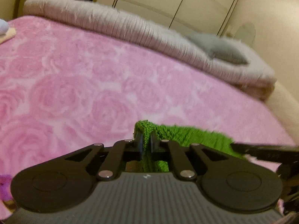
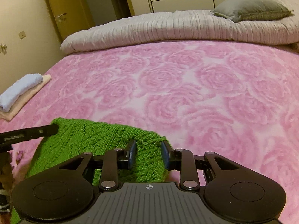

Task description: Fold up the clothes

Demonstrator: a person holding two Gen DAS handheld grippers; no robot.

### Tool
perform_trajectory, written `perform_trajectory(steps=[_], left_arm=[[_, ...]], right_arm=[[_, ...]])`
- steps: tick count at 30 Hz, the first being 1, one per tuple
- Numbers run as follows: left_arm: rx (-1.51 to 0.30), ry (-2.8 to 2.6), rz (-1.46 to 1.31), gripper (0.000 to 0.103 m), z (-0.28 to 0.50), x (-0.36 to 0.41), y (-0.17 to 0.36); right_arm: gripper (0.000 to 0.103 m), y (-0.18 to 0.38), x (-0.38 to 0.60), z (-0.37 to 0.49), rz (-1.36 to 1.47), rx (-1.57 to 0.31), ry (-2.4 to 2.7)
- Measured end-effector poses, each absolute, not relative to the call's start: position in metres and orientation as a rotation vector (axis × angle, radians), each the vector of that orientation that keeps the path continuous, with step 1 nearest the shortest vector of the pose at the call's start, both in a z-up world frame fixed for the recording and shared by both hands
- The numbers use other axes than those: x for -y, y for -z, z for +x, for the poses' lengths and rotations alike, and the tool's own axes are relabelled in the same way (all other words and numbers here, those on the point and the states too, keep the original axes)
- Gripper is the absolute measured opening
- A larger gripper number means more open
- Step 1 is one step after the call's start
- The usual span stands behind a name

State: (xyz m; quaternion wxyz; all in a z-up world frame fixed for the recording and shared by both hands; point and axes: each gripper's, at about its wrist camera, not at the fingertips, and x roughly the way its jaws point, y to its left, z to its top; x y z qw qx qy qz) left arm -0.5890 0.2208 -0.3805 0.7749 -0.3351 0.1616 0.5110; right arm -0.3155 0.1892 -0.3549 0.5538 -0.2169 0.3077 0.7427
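Note:
A bright green knitted garment [image 2: 84, 140] lies over the near part of the pink bed. My left gripper [image 1: 146, 140] is shut on a corner of the green knit [image 1: 186, 134], and a fold of it bulges up between the pads. In the right wrist view that gripper's black finger [image 2: 37, 130] reaches in from the left onto the garment's far left corner. My right gripper [image 2: 148, 149] is open. Its blue pads stand wide apart on either side of the garment's right edge, with knit lying between them.
A pink rose-patterned blanket [image 2: 186, 85] covers the bed. A rolled grey ribbed duvet [image 2: 149, 28] and a grey pillow [image 2: 252, 7] lie along the far side. A folded pale blue piece on a peach one [image 2: 22, 91] sits at the left edge. A door [image 2: 61, 9] and wardrobes stand behind.

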Motion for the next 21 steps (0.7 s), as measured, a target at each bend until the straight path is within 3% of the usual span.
perform_trajectory(steps=[13, 16, 21], left_arm=[[-0.296, -1.121, -0.804, 0.008, -0.61, -0.101, 0.318], [-0.295, -1.158, -0.905, 0.019, -0.614, -0.062, 0.323], [-0.212, -1.126, -1.15, 0.023, -0.624, -0.011, 0.346]], right_arm=[[0.029, 0.306, -0.092, -0.309, -0.442, -0.769, -1.853], [0.029, 0.299, -0.058, -0.317, -0.476, -0.757, -1.894], [0.029, 0.302, 0.001, -0.32, -0.559, -0.711, -1.982]])
